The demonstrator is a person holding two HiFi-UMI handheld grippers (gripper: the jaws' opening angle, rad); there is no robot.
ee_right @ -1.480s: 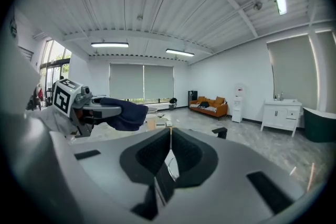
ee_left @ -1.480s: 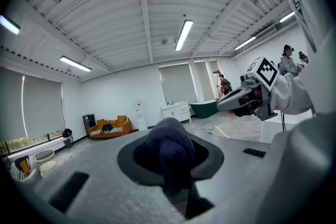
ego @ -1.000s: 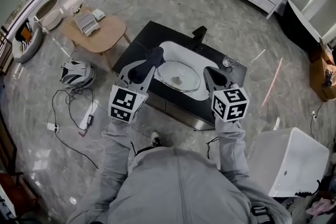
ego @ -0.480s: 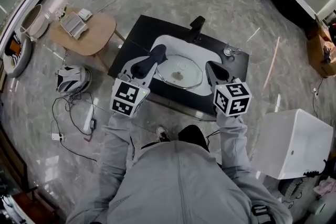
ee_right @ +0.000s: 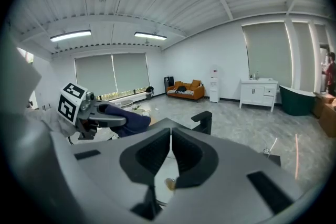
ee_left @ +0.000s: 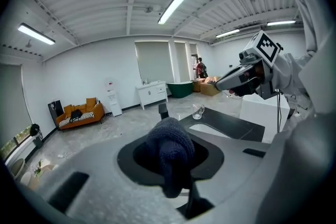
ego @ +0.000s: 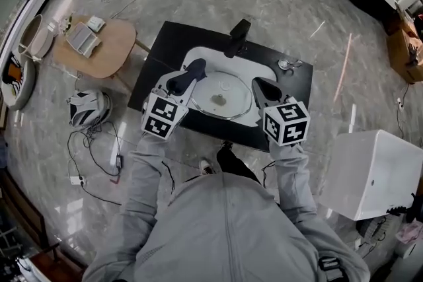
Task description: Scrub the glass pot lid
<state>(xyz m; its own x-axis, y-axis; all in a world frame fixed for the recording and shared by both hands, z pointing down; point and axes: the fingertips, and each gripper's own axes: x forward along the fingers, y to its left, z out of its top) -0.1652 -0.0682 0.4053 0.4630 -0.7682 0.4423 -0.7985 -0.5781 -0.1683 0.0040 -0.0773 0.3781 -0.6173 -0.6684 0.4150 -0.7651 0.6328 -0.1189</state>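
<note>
Grey zipped jacket (ego: 225, 234), long sleeves (ego: 142, 175), black-and-white marker cubes (ego: 163, 117).

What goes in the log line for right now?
left gripper: shut on dark cloth | right gripper: shut, beside glass pot lid | lid: in sink

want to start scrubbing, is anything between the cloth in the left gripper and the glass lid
Nothing visible does. The left gripper, shut on the dark cloth, hangs at the left edge of the glass lid in the sink. The faucet stands behind, off the path.
</note>
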